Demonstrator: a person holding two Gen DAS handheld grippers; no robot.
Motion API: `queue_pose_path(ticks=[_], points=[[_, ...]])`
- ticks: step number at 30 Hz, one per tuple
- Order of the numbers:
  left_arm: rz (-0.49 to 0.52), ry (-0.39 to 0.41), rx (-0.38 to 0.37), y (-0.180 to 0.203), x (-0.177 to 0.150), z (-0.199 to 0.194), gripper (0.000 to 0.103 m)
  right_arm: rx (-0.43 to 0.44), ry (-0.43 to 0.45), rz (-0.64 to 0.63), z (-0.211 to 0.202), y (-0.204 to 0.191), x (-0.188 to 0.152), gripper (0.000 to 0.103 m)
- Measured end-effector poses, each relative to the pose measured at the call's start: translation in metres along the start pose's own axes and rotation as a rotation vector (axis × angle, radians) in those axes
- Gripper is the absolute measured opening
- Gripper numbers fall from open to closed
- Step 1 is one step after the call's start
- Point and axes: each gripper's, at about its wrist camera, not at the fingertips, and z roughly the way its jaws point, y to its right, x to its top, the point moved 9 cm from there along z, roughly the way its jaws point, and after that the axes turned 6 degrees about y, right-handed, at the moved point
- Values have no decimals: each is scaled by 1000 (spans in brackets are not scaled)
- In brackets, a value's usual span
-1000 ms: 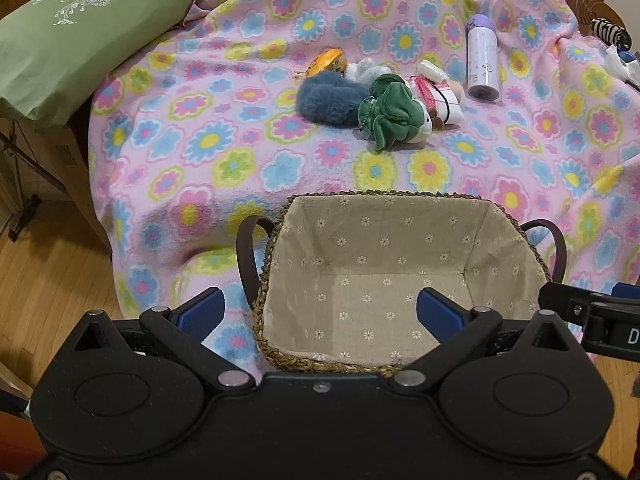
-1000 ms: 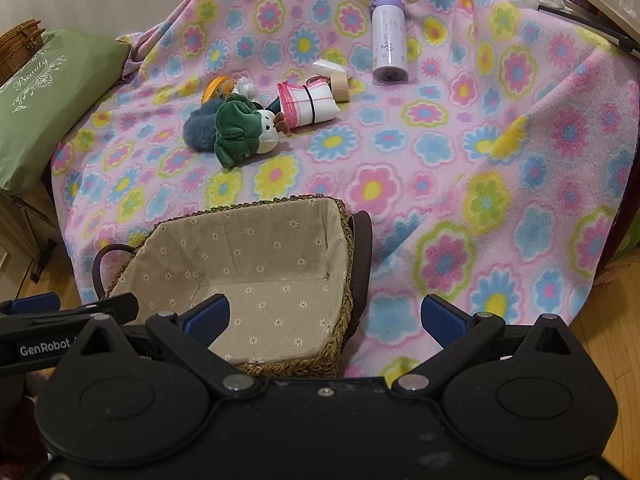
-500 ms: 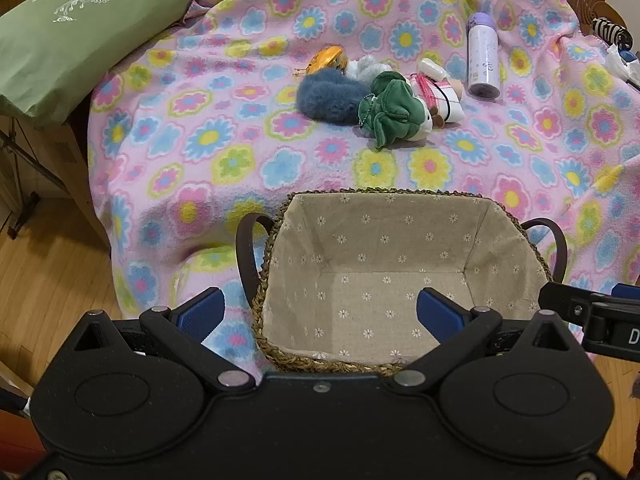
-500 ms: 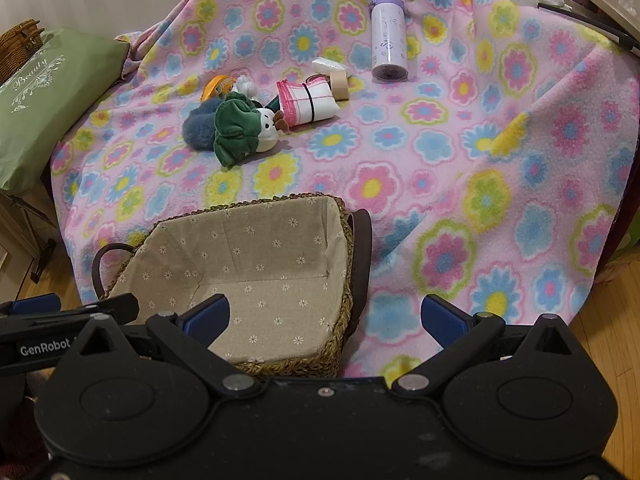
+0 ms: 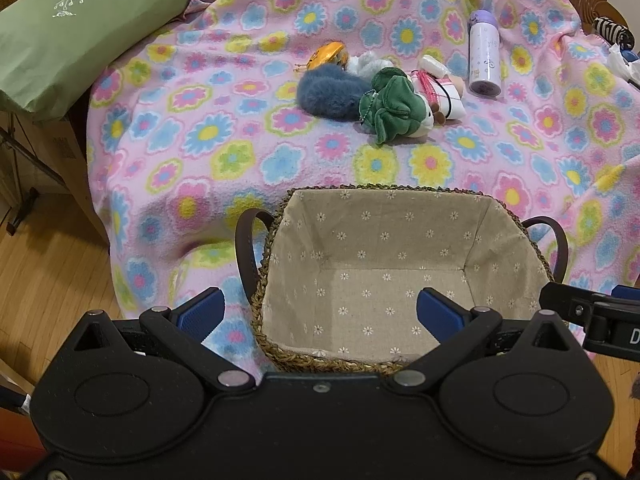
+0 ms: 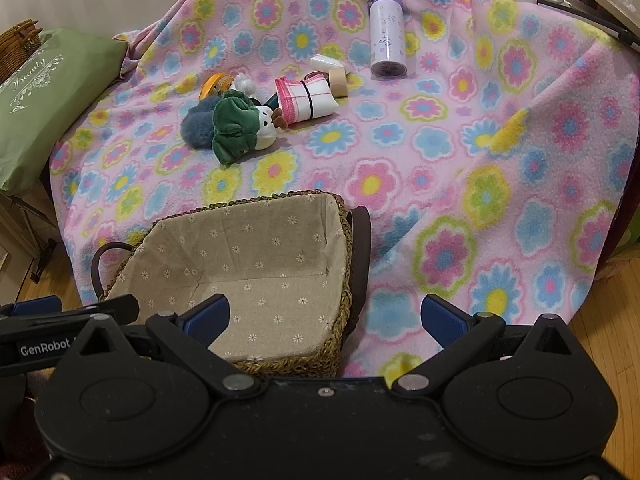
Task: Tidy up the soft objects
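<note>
A woven basket (image 5: 276,236) (image 6: 340,216) with a flower-print liner sits empty at the near edge of the pink flowered blanket (image 5: 208,136) (image 6: 480,160). Beyond it lie a green and white plush toy (image 5: 394,106) (image 6: 236,126), a blue furry pouf (image 5: 330,92) (image 6: 196,128), a white fluffy piece (image 5: 366,64) (image 6: 244,82), a rolled white cloth with pink trim (image 5: 438,92) (image 6: 306,100) and an orange item (image 5: 326,54) (image 6: 214,82). My left gripper (image 5: 320,314) hovers open over the basket's near rim. My right gripper (image 6: 326,314) is open over the basket's right corner. Both hold nothing.
A lilac-capped white bottle (image 5: 484,58) (image 6: 386,32) lies at the back right, with a tape roll (image 6: 338,80) near the cloth. A green pillow (image 5: 68,24) (image 6: 36,96) rests at the left edge. Wood floor (image 5: 44,264) lies left of the blanket.
Both grippers have shifted slightly; the blanket objects sit a little lower in the views. Both stay open and empty.
</note>
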Motion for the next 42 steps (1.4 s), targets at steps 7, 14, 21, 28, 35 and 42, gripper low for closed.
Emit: queue_pose_path(ticks=[7,14,21,28,35,42], points=[[0,-1,-1,0,0,0,99,-2,-5,5,0,0,0,103],[0,-1,-1,0,0,0,99,-2,-6,5,0,0,0,103],[-1,-2,-2,0,-1,1,99,-2,-8,6,0,-1,-1,103],[-1,-2,-2,-1,0,1,99,-2,-8,8,1,-1,-1,103],[-24,7,-13,-4,1,2,99,-2,-7,14,1,1,-1,103],[-35,44,-35,-12,24,4,99,-15,39,42,-2,9,13,103]])
